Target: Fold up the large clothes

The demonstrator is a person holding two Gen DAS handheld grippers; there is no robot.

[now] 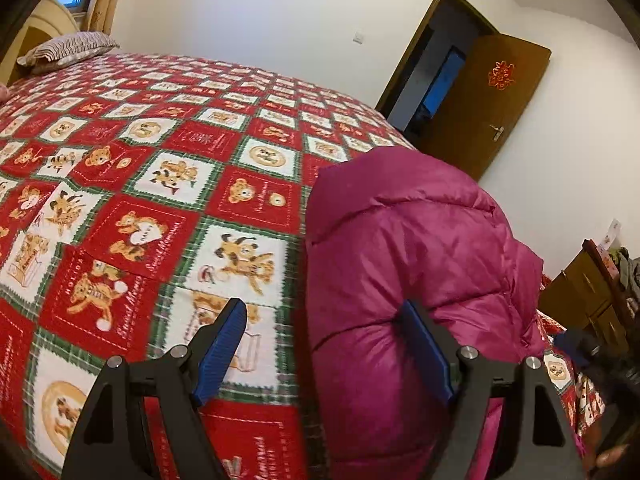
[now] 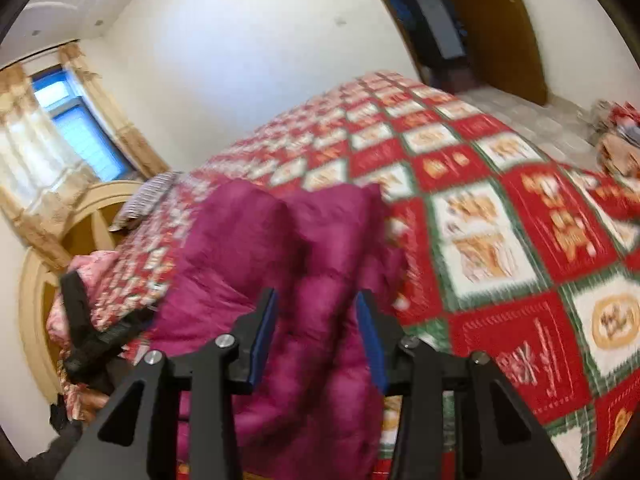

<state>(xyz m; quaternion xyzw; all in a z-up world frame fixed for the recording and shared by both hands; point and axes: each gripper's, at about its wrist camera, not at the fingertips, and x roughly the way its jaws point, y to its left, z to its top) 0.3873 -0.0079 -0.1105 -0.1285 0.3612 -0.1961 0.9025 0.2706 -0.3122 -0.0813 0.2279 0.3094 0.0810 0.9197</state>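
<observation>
A magenta puffer jacket (image 1: 412,248) lies in a folded bundle on the red teddy-bear bedspread (image 1: 140,184), near the bed's edge. In the left wrist view my left gripper (image 1: 322,312) stands wide open. Its right blue pad (image 1: 424,344) rests against the jacket's side and its left pad (image 1: 224,344) is over the bedspread. In the blurred right wrist view the jacket (image 2: 260,248) lies under my right gripper (image 2: 316,300). Its jaws stand partly apart, with the fabric seen in the gap but not pinched. The left gripper's black body (image 2: 86,332) shows at the jacket's far left.
A striped pillow (image 1: 68,50) lies at the head of the bed by the wooden headboard (image 2: 84,232) and a curtained window (image 2: 80,132). A brown door (image 1: 492,108) stands open past the bed. Wooden furniture (image 1: 588,292) stands by the bed's side, and a pile of things (image 2: 620,136) lies on the floor.
</observation>
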